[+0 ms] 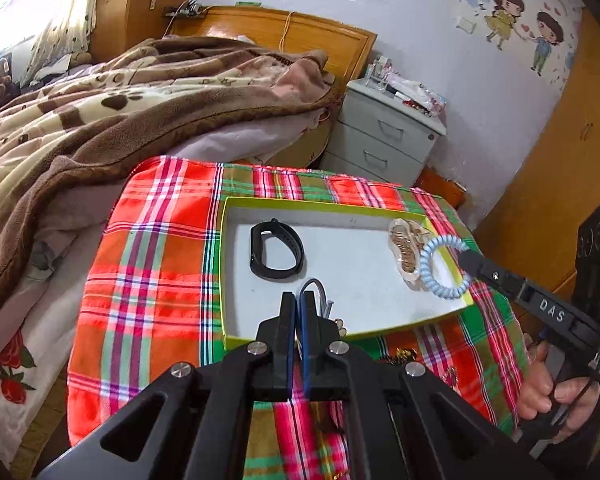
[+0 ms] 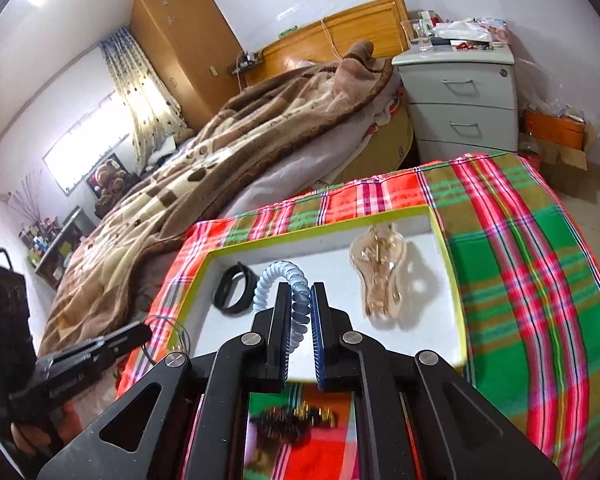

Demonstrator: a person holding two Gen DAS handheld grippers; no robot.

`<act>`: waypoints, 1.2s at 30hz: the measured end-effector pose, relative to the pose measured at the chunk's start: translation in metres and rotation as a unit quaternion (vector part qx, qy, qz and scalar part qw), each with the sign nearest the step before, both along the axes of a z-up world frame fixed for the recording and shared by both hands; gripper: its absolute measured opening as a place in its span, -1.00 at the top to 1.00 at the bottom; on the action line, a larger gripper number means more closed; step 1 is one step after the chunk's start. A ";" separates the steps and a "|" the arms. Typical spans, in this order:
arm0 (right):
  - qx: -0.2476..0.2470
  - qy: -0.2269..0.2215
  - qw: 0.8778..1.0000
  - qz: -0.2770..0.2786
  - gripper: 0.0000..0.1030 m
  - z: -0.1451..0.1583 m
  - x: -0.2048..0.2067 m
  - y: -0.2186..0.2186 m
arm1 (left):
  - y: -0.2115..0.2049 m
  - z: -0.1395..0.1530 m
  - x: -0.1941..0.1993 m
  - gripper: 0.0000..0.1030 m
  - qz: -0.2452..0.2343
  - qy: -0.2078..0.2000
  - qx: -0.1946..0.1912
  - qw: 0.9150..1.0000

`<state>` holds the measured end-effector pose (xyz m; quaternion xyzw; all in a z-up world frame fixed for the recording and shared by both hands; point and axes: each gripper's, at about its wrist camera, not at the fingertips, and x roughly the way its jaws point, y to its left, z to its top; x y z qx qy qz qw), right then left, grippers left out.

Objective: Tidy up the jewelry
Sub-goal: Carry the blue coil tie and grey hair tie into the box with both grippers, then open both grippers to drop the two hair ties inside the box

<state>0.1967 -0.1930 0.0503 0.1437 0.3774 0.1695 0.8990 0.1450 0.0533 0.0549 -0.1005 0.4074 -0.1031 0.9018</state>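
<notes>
Item: shallow box [image 1: 448, 307] with a yellow-green rim and white floor, set on a red, green and orange checked cloth [image 1: 148, 280] that covers a small table beside a bed [image 1: 100, 112].

Contents of the box:
- Black wristband [image 1: 276, 249], lying flat near the far left corner.
- Clear amber hair claw clip [image 1: 406, 254], lying against the right wall, towards the far right corner.

Left gripper [image 1: 299, 300]: jaws clenched on a thin wire ring [image 2: 168, 338]. In the right wrist view the ring hangs from the tips over the near left edge of the box; in the left wrist view only a short loop of it shows past the fingers.

Right gripper [image 2: 301, 294]: jaws closed on a pale blue spiral hair tie [image 2: 278, 280], gripped at one side of its loop. In the left wrist view the tie hangs above the right rim of the box, just beside the hair claw clip; whether they touch cannot be told.

Loose on the cloth: small gold and dark pieces [image 2: 296, 420] at the near edge, blurred, kind not legible.

Surroundings: brown patterned blanket [image 1: 80, 120] on the bed; grey drawer unit [image 2: 464, 100] past the far edge of the table.
</notes>
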 end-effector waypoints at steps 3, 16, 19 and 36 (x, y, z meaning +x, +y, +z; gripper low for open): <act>-0.012 0.007 1.000 0.009 0.81 -0.003 0.016 0.010 | 0.000 -0.007 0.011 0.95 0.003 0.010 -0.002 1.000; -0.025 0.064 0.997 0.032 0.81 -0.032 0.070 0.039 | 0.010 -0.039 0.043 0.95 0.024 0.046 0.001 0.999; -0.029 0.074 0.996 0.033 0.81 -0.037 0.074 0.043 | 0.011 -0.044 0.048 0.95 0.026 0.051 0.001 0.998; -0.072 0.099 0.992 0.026 0.81 -0.053 0.096 0.055 | 0.010 -0.060 0.060 0.94 0.034 0.074 0.018 0.997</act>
